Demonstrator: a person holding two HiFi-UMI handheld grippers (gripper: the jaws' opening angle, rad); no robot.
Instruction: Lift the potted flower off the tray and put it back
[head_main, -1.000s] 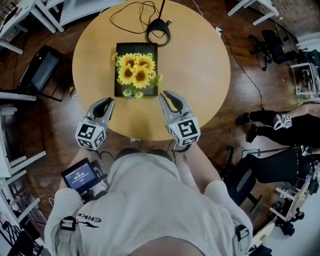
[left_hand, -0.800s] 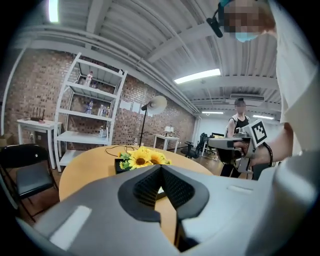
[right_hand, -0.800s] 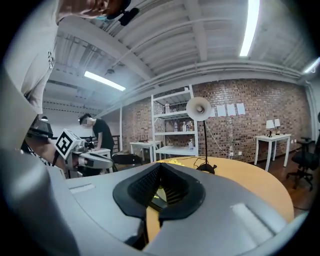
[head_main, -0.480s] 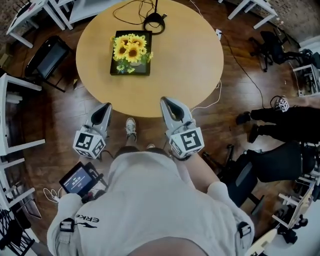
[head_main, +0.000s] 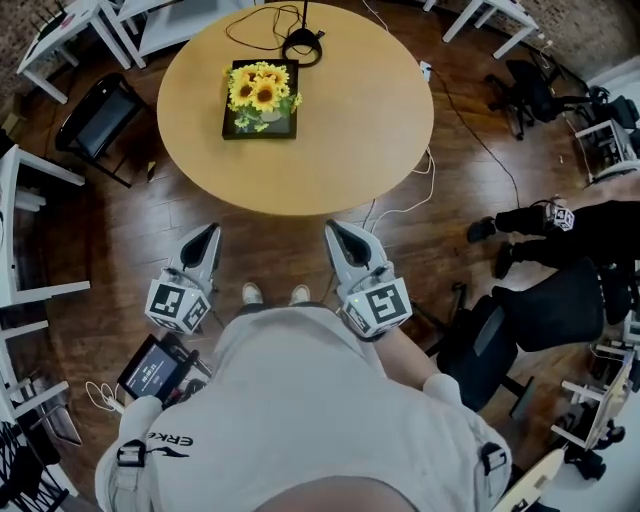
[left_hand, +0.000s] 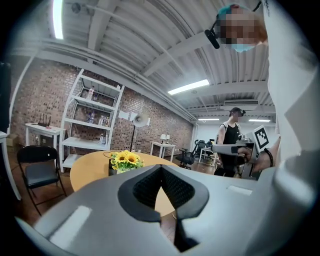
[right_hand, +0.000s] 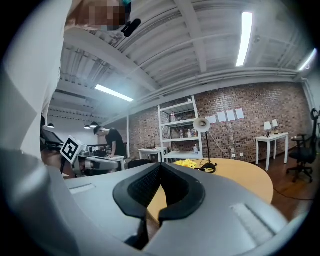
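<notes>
Both of your grippers have come back off the round table (head_main: 350, 130). A second ago they hung over its near edge, one on each side of the tray; now they are short of that edge, above the wooden floor (head_main: 120, 235). The left gripper (head_main: 207, 234) has its jaws together with nothing between them, and the right gripper (head_main: 336, 232) is likewise closed and empty (each gripper view shows the two pads meeting, with only the tabletop beyond). The potted flower (head_main: 257, 90) stands upright on the black tray (head_main: 262, 132), which lies on the far left part of the table, just in front of the lamp base (head_main: 302, 45) and its looped cable. The tray and flower keep their place on the table. Your shoes (head_main: 252, 293) show between the grippers, outside the table's near edge.
</notes>
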